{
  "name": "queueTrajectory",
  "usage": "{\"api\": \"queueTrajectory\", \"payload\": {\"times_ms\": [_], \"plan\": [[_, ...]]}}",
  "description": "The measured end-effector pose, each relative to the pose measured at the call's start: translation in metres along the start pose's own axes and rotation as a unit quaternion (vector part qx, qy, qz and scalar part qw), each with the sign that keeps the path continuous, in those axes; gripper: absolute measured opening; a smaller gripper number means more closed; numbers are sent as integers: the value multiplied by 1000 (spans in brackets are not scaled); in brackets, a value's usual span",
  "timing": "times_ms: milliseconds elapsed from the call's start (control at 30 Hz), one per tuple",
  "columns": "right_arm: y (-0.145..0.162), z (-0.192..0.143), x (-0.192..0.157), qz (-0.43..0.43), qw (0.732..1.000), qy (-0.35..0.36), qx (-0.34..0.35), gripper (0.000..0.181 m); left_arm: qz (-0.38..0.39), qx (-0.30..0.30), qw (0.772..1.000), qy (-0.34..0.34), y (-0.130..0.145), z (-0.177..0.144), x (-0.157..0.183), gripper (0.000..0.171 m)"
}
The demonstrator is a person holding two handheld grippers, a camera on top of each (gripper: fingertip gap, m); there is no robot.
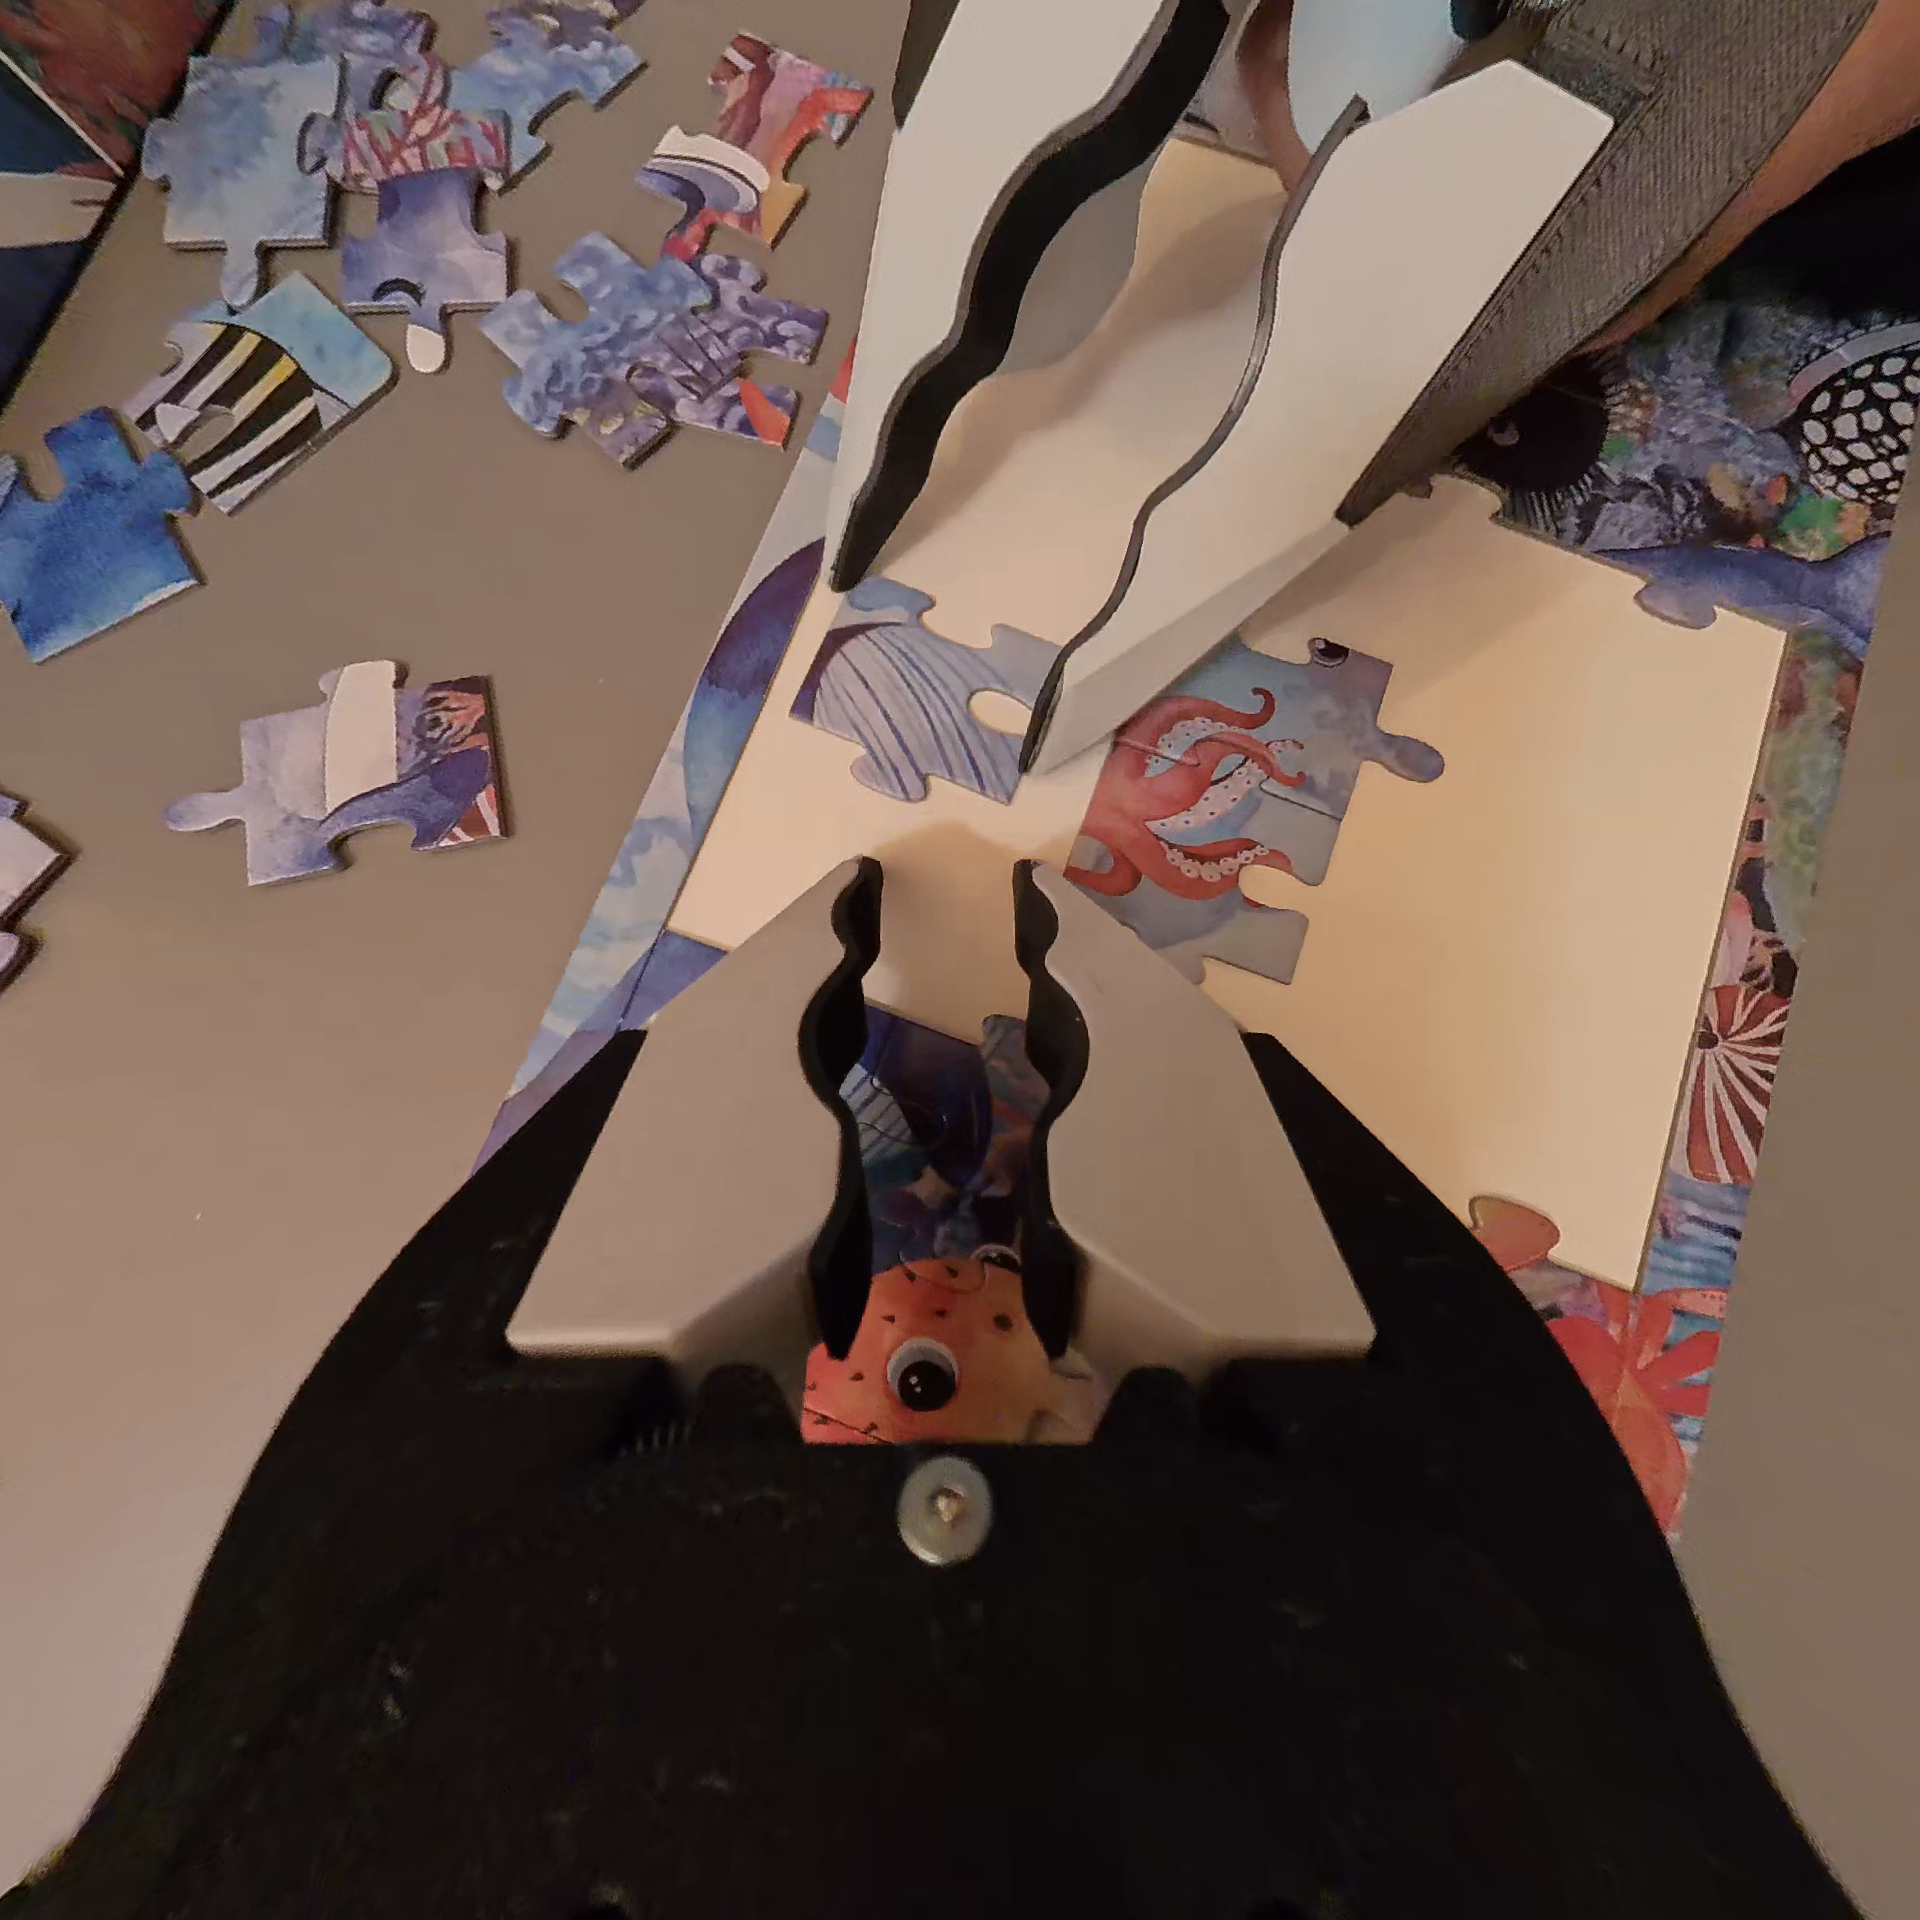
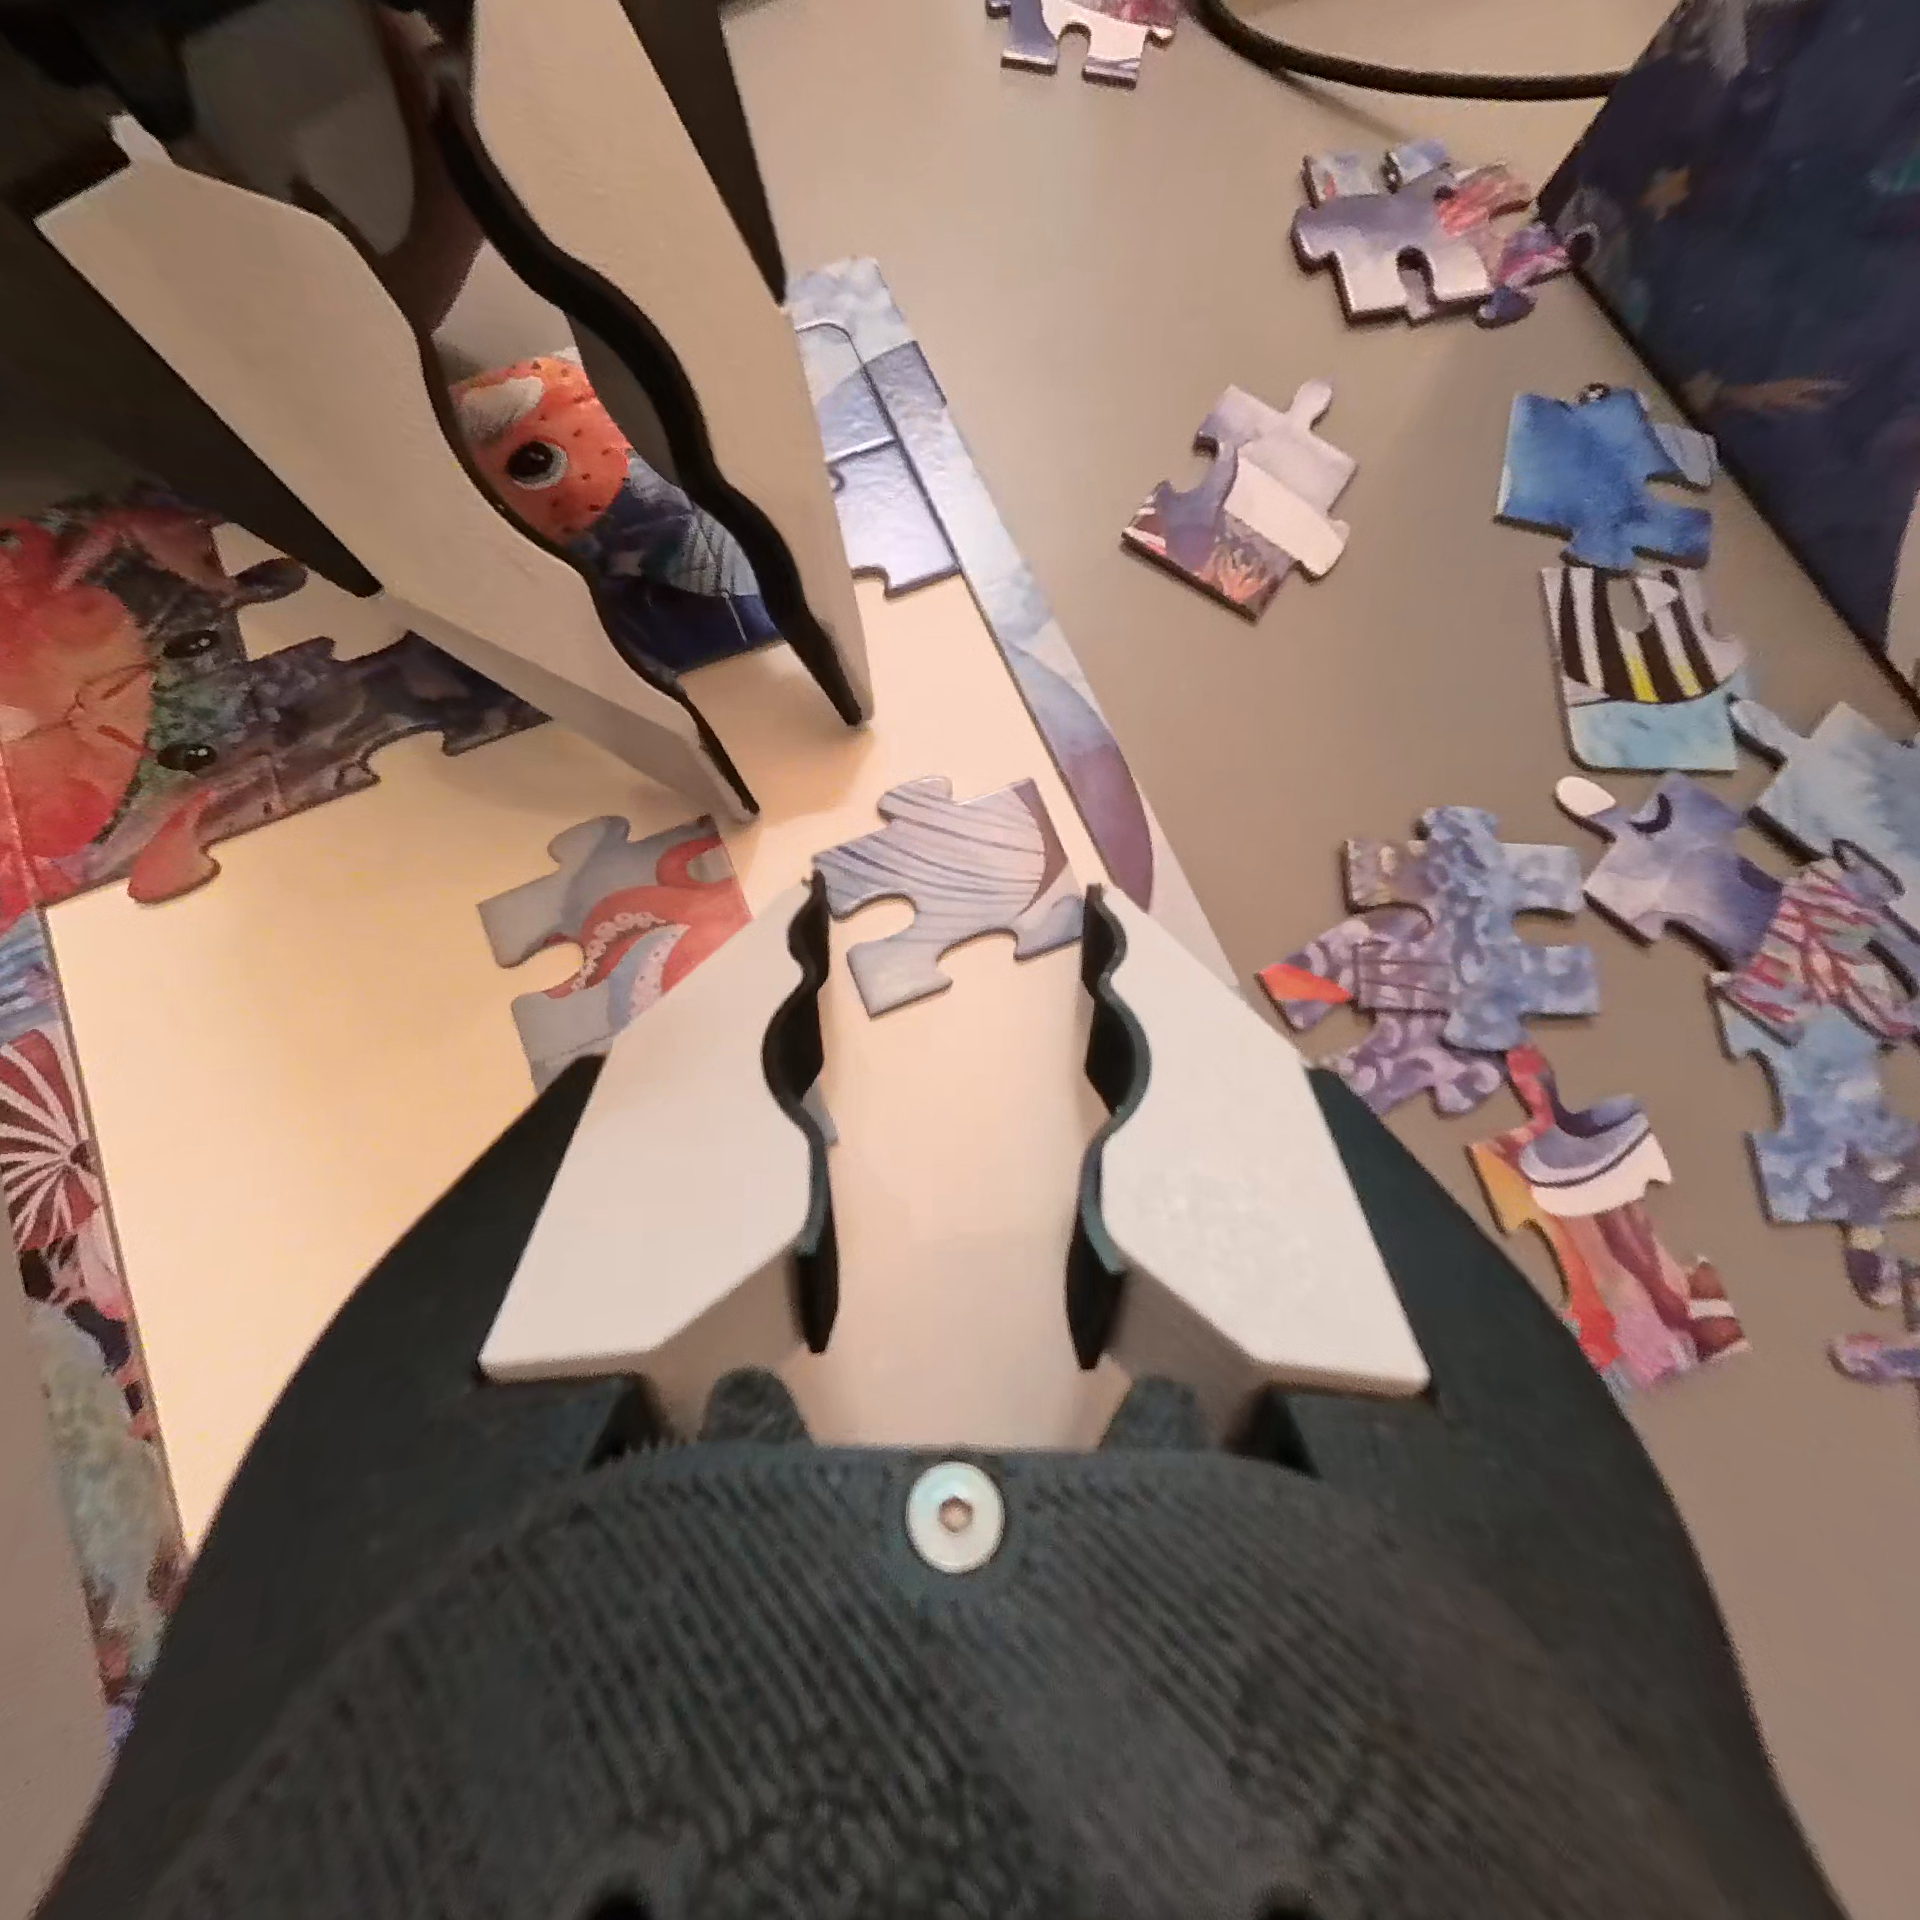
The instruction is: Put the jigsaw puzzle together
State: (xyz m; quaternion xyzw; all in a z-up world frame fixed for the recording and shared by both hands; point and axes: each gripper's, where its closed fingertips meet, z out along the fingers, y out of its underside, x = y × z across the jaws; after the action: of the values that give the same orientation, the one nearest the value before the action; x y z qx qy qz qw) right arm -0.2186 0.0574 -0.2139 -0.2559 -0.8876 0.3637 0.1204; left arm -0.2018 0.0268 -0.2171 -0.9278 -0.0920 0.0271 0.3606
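My left gripper [image 1: 945, 883] hangs with its fingers parted and nothing between them. Under the gap nearest me I see the finished bottom edge of the puzzle, with an orange fish [image 1: 935, 1340] looking up. Just past my left fingertips lies bare cream backing board [image 1: 1455, 935], and beyond that the striped whale piece [image 1: 914, 707], loose on the board. To the right of it sits the pink octopus piece [image 1: 1216, 800], joined to another piece below it.

My right gripper [image 2: 951, 899] is spread wide as well, holding nothing. From the right wrist view, the whale piece [image 2: 956, 883] lies right at my fingertips, partly between them; whether either tip touches it I cannot tell. The octopus piece [image 2: 634, 925] is just left of my left-hand finger. Farther ahead the left gripper [image 2: 805, 764] points down at the board.

Off to the right of my right fingers, loose pieces [image 2: 1475, 935] are scattered on the grey table [image 2: 1143, 312], some overlapping. Beyond them stands a dark blue box [image 2: 1766, 312], and a black cable [image 2: 1403, 73] crosses the far edge.
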Motion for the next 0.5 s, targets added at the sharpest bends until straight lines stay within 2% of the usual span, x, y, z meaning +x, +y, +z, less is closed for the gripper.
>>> {"api": "queueTrajectory", "payload": {"times_ms": [500], "plan": [[7, -8, 7, -9, 1000, 12, -18, 42, 4, 4, 1000, 0, 0, 0, 1, 22]]}}
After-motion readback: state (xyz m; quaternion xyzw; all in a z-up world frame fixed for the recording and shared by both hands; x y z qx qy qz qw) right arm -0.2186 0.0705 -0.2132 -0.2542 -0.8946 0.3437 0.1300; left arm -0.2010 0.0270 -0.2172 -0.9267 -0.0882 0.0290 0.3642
